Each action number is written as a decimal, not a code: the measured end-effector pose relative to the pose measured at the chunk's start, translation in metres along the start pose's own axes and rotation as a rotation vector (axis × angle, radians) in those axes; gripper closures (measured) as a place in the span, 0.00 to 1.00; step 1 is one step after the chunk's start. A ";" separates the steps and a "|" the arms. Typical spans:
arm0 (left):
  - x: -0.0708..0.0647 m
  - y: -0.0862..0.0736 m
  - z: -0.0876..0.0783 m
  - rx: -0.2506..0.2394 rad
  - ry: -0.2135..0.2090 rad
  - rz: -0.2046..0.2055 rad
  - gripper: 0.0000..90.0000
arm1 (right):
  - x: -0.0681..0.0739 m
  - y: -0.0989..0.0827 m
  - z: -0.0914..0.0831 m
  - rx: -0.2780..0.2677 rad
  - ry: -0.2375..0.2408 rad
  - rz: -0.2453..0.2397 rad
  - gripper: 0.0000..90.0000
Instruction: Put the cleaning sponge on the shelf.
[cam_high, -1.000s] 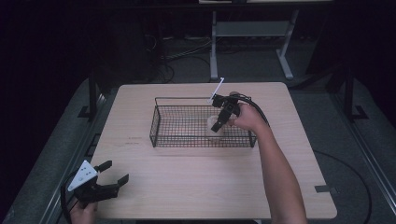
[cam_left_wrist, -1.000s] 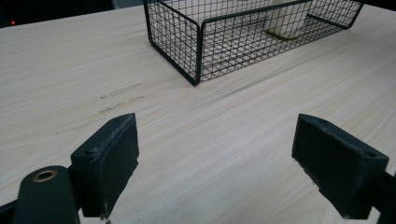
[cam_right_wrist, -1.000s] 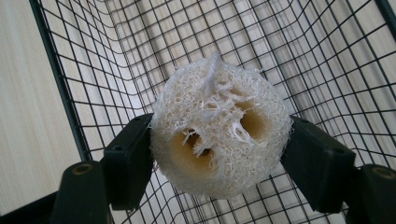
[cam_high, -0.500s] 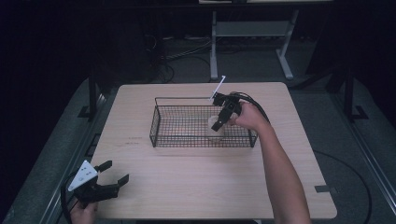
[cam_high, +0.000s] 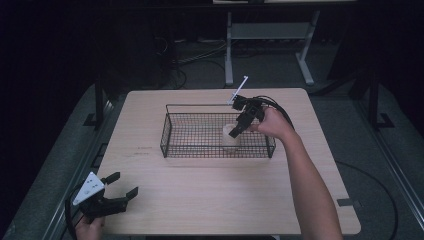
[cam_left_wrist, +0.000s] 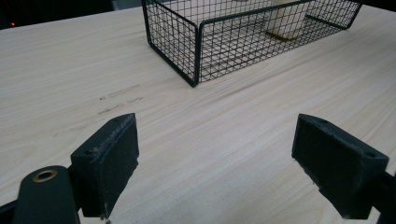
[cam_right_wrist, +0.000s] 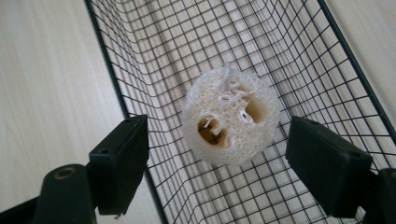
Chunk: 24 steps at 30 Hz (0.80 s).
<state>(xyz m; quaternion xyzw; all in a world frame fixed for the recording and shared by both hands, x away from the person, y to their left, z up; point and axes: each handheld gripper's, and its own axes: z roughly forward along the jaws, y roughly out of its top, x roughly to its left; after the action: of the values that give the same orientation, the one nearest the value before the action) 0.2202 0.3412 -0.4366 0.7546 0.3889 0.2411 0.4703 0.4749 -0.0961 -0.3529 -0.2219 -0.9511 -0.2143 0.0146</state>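
The wire basket sits on the table below the right gripper. Compared with a second ago, that gripper stands slightly higher, jaws wide apart and empty: release appears complete. The loofah stands between and beyond the jaws, long axis upright, holed end facing the gripper. The left gripper rests open, holding nothing.

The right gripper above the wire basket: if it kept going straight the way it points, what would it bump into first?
Most likely the pale loofah sponge standing in the wire basket. It sits between the right gripper's open jaws, straight ahead; how far off is hard to judge.
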 end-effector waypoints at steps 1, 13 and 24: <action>0.000 0.000 0.000 -0.001 0.001 -0.002 0.15 | 0.001 0.000 -0.001 -0.002 -0.002 -0.004 0.23; 0.000 0.000 0.000 -0.001 0.002 -0.001 0.15 | 0.009 -0.009 -0.009 -0.010 0.001 -0.013 0.23; 0.000 0.000 0.000 0.000 0.001 -0.001 0.15 | 0.017 -0.018 -0.018 -0.032 0.009 -0.019 0.23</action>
<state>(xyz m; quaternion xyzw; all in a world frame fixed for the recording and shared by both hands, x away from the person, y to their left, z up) 0.2198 0.3413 -0.4364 0.7543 0.3895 0.2415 0.4702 0.4509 -0.1108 -0.3421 -0.2120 -0.9496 -0.2305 0.0135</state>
